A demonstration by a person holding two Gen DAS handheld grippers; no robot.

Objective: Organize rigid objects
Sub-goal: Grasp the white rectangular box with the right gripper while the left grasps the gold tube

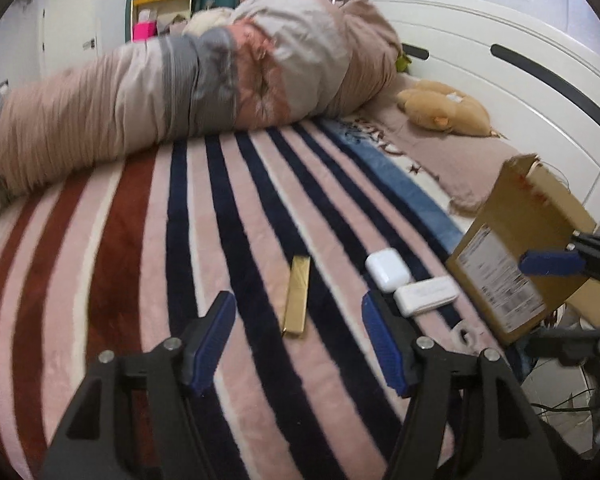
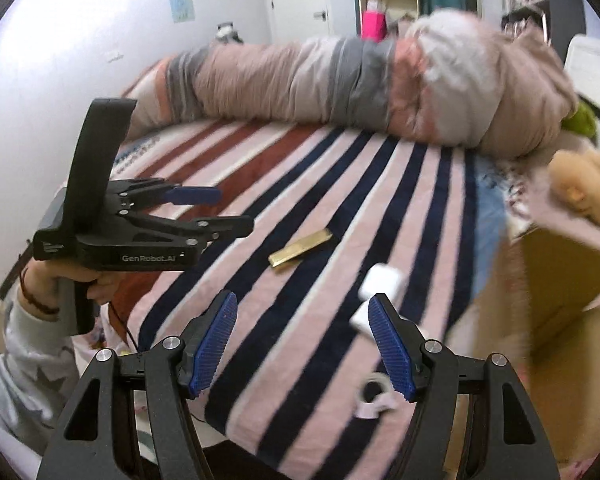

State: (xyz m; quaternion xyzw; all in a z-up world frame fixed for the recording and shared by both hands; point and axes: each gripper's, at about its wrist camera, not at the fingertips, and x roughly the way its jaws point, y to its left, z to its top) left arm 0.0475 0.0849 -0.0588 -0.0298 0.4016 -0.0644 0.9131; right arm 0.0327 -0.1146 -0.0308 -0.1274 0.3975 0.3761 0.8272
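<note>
On the bed, near its edge by the cardboard box (image 1: 516,248), lie the rigid things to sort: one gold bar-shaped case (image 1: 296,296), one white earbud case (image 1: 388,274), one flat white oblong case (image 1: 426,295) just beside it, and one small white ring-shaped piece (image 2: 374,396) close to the bed's near edge. That makes four small items and one box, counted from both views.

The left hand-held gripper (image 1: 298,344) hangs over the striped blanket (image 1: 120,280) with its jaws apart and nothing between them; the gold case lies just ahead of it. The right hand-held gripper (image 2: 304,344) is likewise released and empty, above the white cases.

All four look light and stiff. The gold case seems slick and thin, so taking it across its narrow width near the middle should hold best. The earbud case is rounded and glossy, likely to slip; its flatter faces suit the pads. The soft blanket will give under a downward press.
</note>
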